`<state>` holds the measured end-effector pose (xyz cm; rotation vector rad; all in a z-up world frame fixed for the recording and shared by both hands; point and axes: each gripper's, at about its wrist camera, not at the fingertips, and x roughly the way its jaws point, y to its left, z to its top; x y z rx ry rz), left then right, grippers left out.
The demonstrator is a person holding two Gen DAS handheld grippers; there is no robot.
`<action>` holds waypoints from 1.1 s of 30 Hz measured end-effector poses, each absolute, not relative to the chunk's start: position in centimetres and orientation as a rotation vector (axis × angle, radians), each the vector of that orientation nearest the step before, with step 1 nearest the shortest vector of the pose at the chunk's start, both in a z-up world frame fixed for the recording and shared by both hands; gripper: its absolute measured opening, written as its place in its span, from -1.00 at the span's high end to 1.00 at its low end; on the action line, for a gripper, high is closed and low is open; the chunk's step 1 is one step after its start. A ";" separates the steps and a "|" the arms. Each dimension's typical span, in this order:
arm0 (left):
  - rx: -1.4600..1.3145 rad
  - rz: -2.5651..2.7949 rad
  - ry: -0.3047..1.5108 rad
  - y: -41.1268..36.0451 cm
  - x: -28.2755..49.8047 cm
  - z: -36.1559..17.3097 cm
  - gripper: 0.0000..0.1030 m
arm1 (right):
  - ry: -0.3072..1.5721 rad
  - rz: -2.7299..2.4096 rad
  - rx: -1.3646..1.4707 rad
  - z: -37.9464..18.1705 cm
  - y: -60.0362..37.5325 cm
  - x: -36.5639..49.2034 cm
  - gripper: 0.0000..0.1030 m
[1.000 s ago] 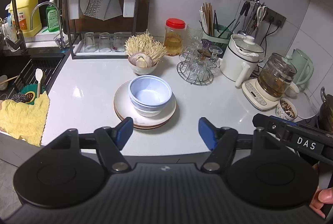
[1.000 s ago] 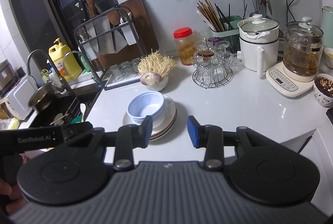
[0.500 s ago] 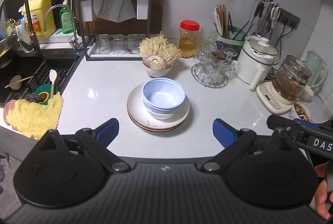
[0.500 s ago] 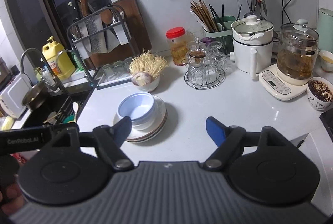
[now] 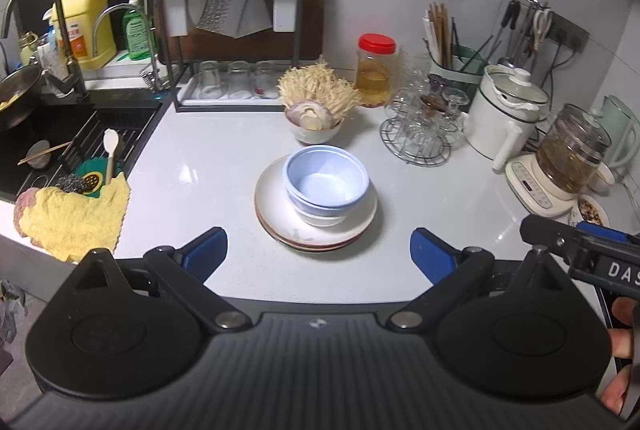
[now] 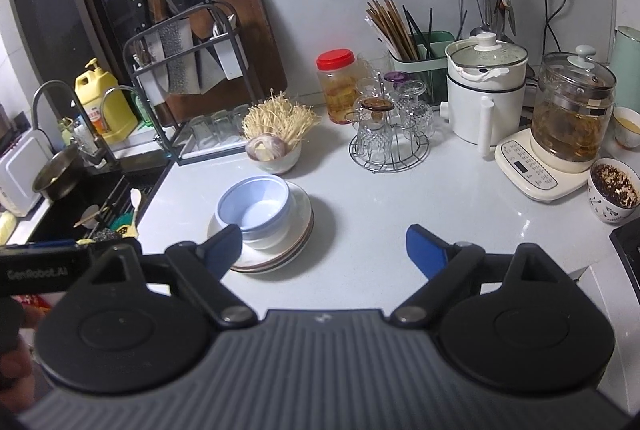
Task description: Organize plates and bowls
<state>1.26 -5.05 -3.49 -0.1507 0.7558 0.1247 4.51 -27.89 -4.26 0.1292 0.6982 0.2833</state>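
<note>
The bowls [image 5: 326,186] sit nested on the stacked plates [image 5: 280,214], mid-counter in front of the mushroom bowl [image 5: 316,128]. The left gripper [image 5: 318,250] and right gripper [image 6: 322,244] hover short of the plates, both spread wide and empty. The stacking looks done; any next move probably calls for gripping the plates' rim.

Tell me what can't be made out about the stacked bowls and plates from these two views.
- Bowl count: the blue bowls nest, so both views show only rims; at least two, with a white one beneath.
- Plate count: edges of the plates overlap; the right gripper finger covers the stack's near left edge in the right wrist view.
- Plate pattern: bowls hide most of it.
- Left gripper: open, empty.
</note>
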 end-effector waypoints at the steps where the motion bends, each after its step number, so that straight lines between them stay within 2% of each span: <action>1: -0.155 0.127 0.756 -4.9 1.3 -3.5 -0.93 | 0.698 0.286 0.127 -4.3 -27.8 4.5 -0.75; 33: -0.142 0.124 0.776 -3.2 2.2 -3.9 -0.93 | 0.718 0.297 0.123 -4.4 -25.8 5.1 -0.75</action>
